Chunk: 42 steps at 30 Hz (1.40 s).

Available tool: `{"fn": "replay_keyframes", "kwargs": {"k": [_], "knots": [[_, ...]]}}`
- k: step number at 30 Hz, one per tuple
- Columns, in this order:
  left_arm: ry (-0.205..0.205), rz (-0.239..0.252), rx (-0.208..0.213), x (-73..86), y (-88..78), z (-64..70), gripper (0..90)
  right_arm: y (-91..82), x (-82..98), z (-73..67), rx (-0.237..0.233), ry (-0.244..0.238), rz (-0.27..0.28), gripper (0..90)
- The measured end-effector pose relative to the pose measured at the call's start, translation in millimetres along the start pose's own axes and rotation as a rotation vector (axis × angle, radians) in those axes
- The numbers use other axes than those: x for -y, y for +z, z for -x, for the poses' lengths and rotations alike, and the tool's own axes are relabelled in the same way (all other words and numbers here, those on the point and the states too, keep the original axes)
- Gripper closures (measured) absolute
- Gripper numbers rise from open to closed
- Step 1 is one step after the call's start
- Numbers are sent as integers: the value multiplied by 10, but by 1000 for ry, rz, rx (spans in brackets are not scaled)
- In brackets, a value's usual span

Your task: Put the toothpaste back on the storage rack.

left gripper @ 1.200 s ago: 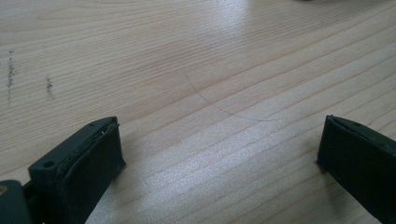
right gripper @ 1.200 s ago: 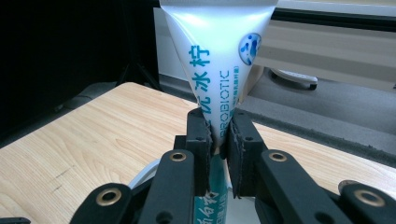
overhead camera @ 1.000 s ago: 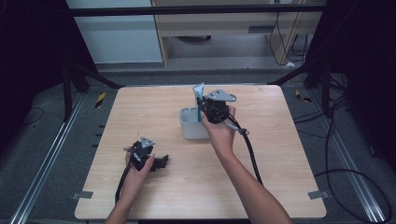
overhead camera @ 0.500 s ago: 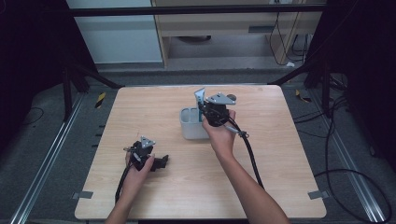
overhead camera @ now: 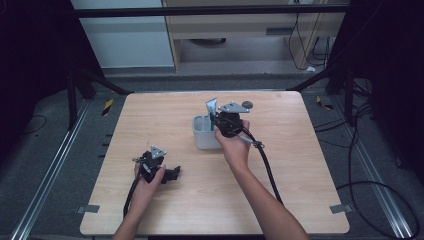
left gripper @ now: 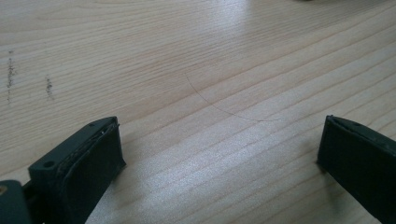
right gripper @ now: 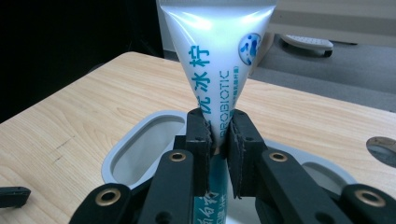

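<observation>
A white toothpaste tube [right gripper: 219, 60] with teal print stands upright, flat end up, clamped between the pads of my right gripper [right gripper: 219, 135], which is shut on it. Directly below it lies the grey two-compartment holder [right gripper: 140, 149]; the tube's lower end reaches down toward its rim. In the high view the tube [overhead camera: 212, 106] sticks up above the holder [overhead camera: 204, 134] at the table's middle, with the right gripper [overhead camera: 216, 120] beside it. My left gripper [overhead camera: 175, 173] rests low over the wood near the front left; its jaws stand wide open over bare table [left gripper: 219, 140].
The wooden table [overhead camera: 280, 190] has open room at the right and front. A dark round hole [overhead camera: 247, 105] sits behind the holder. The right gripper's cable [overhead camera: 267, 170] trails across the table toward the front.
The right gripper with the tube has shifted slightly over the holder. The left hand has stayed where it was.
</observation>
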<state>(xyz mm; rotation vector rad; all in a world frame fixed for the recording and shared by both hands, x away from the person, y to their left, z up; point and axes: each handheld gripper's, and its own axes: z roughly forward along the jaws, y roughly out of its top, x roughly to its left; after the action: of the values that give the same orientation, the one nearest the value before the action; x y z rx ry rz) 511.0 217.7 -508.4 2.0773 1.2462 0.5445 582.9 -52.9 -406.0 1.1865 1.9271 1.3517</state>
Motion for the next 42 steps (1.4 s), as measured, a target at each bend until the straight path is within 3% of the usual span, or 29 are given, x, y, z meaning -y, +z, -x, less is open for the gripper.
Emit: {"fn": "replay_keyframes", "kwargs": {"k": [29, 42], "knots": [[0, 0, 0, 0, 0, 0, 0, 100, -13, 11, 2, -4, -54, 787], [0, 0, 0, 0, 0, 0, 0, 130, -51, 8, 4, -10, -53, 771]]}}
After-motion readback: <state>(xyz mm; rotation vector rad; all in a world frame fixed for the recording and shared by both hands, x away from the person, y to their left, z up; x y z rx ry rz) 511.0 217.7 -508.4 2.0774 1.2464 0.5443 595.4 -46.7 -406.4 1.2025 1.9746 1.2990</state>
